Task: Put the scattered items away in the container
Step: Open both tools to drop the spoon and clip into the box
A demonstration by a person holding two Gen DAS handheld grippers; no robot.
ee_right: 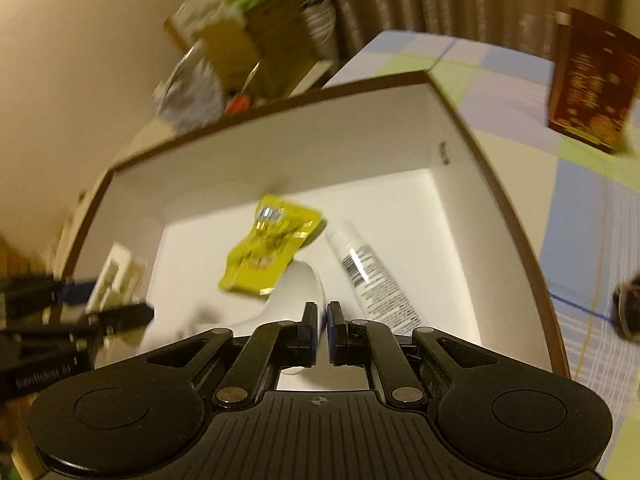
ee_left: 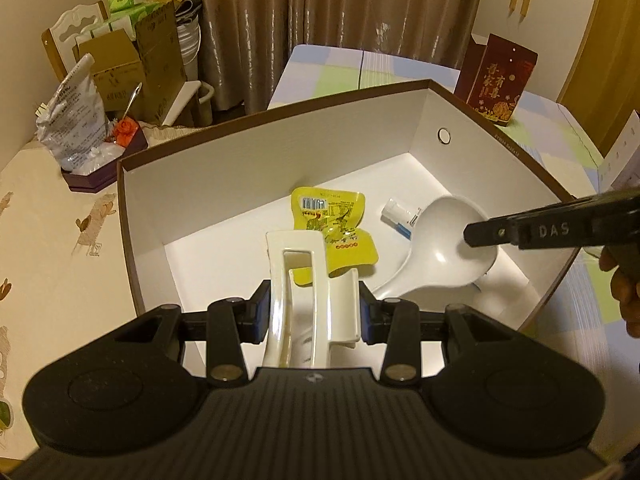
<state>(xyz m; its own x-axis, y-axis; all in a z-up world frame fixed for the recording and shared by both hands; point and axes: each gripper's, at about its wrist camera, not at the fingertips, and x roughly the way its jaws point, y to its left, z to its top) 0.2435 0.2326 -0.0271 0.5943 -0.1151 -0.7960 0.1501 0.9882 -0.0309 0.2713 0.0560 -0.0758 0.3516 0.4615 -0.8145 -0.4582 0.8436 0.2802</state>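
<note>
A white box with a brown rim point(ee_left: 280, 148) holds a yellow snack packet point(ee_left: 332, 220), a white tube point(ee_left: 400, 216) and a white ladle point(ee_left: 448, 248). My left gripper point(ee_left: 312, 308) is shut on a cream hair claw clip point(ee_left: 298, 280) and holds it over the box's near side. My right gripper point(ee_right: 323, 332) is nearly closed and empty, above the ladle point(ee_right: 296, 292) inside the box point(ee_right: 280, 140); its arm shows in the left wrist view point(ee_left: 532, 228). The packet point(ee_right: 268, 248), tube point(ee_right: 368, 280) and clip point(ee_right: 116, 280) appear blurred in the right wrist view.
A dark red gift box point(ee_left: 496, 80) stands on the checked tablecloth behind the container. A plastic bag point(ee_left: 72, 120) in a purple tray and cardboard boxes point(ee_left: 132, 68) sit at the far left. A dark object point(ee_right: 628, 308) lies on the cloth at right.
</note>
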